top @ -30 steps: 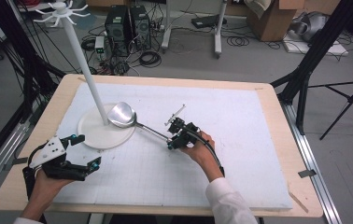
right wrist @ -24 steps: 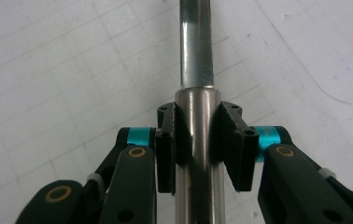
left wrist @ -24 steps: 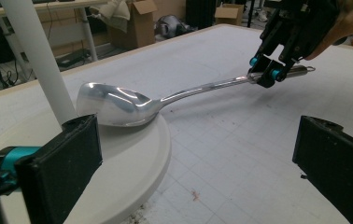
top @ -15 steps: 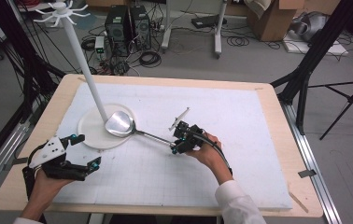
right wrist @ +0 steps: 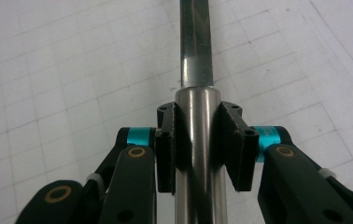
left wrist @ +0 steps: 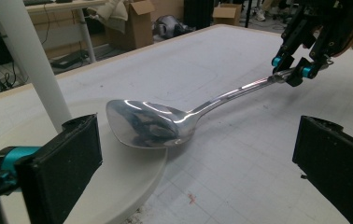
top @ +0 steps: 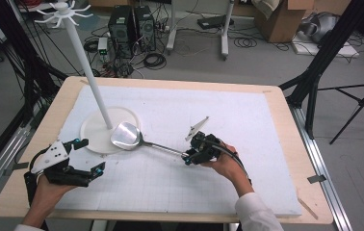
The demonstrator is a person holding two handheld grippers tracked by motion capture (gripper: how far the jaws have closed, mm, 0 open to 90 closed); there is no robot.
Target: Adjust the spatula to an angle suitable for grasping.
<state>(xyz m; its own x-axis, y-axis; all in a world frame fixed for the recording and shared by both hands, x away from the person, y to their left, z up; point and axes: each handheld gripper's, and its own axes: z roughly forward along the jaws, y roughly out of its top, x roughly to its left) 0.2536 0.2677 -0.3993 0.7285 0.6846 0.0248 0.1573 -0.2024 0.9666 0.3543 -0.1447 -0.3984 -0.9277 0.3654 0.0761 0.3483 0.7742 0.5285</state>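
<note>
A: Where's the ladle (top: 128, 136)?

B: Its bowl rests on the rim of the round white base (top: 93, 130) of the stand, at about 5 o'clock from the pole (top: 89, 72). Your right tool (top: 189, 157) is clamped on the handle end, jaws pressed to both sides of the shaft.

A: And my left tool (top: 89, 155)?

B: Jaws spread wide, holding nothing, low over the bench (top: 276, 115) at 7 o'clock.

A: Risks?

B: You grip far from the heavy bowl; I'd judge it could twist in the jaws or knock the pole.
</note>
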